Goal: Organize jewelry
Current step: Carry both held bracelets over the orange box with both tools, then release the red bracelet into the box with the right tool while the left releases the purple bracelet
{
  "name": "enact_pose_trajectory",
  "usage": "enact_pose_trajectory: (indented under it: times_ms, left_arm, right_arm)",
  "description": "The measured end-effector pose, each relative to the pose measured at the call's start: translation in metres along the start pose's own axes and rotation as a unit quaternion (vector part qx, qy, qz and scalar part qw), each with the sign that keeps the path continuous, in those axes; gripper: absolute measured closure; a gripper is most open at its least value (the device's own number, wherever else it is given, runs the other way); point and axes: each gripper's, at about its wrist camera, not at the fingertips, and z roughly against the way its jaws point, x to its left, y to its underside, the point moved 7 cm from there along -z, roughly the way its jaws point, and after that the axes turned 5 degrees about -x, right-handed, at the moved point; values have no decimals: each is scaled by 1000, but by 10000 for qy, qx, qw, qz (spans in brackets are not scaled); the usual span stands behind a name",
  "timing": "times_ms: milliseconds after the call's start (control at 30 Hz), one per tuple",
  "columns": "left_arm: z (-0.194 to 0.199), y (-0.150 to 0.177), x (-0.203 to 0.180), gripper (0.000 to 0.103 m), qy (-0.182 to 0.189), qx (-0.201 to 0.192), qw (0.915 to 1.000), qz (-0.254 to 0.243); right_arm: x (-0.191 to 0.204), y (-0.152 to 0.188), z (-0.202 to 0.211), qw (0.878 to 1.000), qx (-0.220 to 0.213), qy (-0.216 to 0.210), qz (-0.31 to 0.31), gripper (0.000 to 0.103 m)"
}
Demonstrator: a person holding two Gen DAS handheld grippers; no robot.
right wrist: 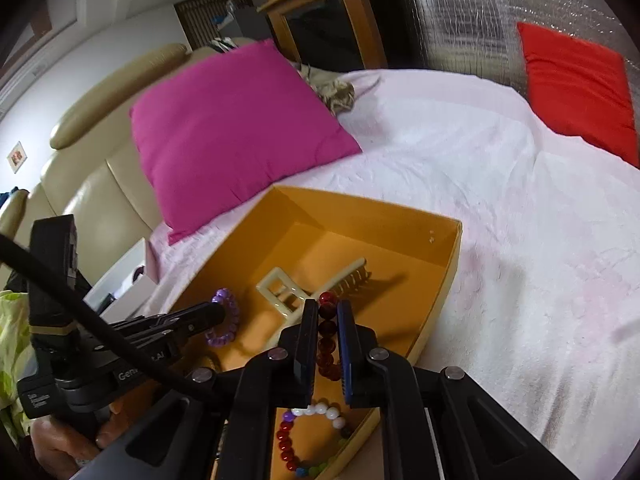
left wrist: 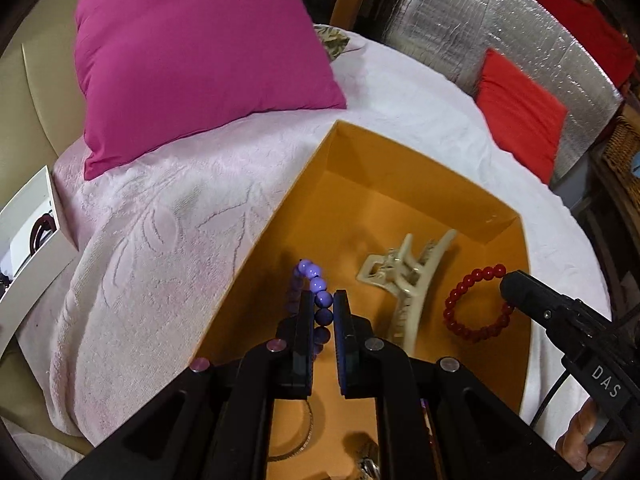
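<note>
Left gripper [left wrist: 324, 304]: we have its two fingers pressed in on the purple bead bracelet [left wrist: 316, 288], pinching a few beads of the strand between the pads while the rest of the loop arcs up and off to the left.
Right gripper [right wrist: 328, 312]: here too we are pinching, this time the red bead bracelet [right wrist: 327, 334], with the beads stacked in a line in the narrow gap between the fingers.
Where the bracelets are: both sit inside the orange box [left wrist: 400, 152], low over its floor; whether they touch the floor we cannot tell.
How the beads handle: we judge both light, with hard, smooth, round beads on what is probably a stretchy cord, so the loop flops and a single bead can squirt out sideways.
Where to hold: we would grip across the strand with a bead seated squarely between the pads, not on a bead's shoulder, and squeeze gently.
Hair claw [left wrist: 408, 280]: the cream clip lies between the two bracelets, stiff and toothed; we expect a loose loop could snag on it.
Multicolour bracelet [right wrist: 316, 440]: it lies at the near corner of the box, just under our right gripper.
Beyond the box: it rests on a pale pink cover [right wrist: 500, 220], with a magenta cushion [left wrist: 200, 52] behind.
</note>
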Motion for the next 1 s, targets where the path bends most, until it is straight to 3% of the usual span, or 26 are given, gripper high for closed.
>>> enact_pose_trajectory:
  times_ms: [367, 633, 833, 900, 1000]
  left_arm:
    - [-18, 2, 8, 94, -228, 235, 9995, -5]
    - [-24, 5, 0, 93, -402, 309, 9983, -285]
    - [-15, -1, -3, 73, -484, 101, 9981, -368]
    - [-5, -5, -5, 54, -657, -127, 9965, -498]
    - [12, -8, -13, 42, -765, -430, 9938, -688]
  right_arm:
    - [-15, -3, -21, 9993, 19, 380, 58, 93]
    - [-23, -4, -24, 9978, -22, 665, 58, 88]
    - [-24, -9, -9, 9976, -210, 661, 49, 66]
    - [-25, -9, -1, 9977, -280, 618, 19, 66]
    - [-27, -6, 16, 9972, -357, 660, 45, 66]
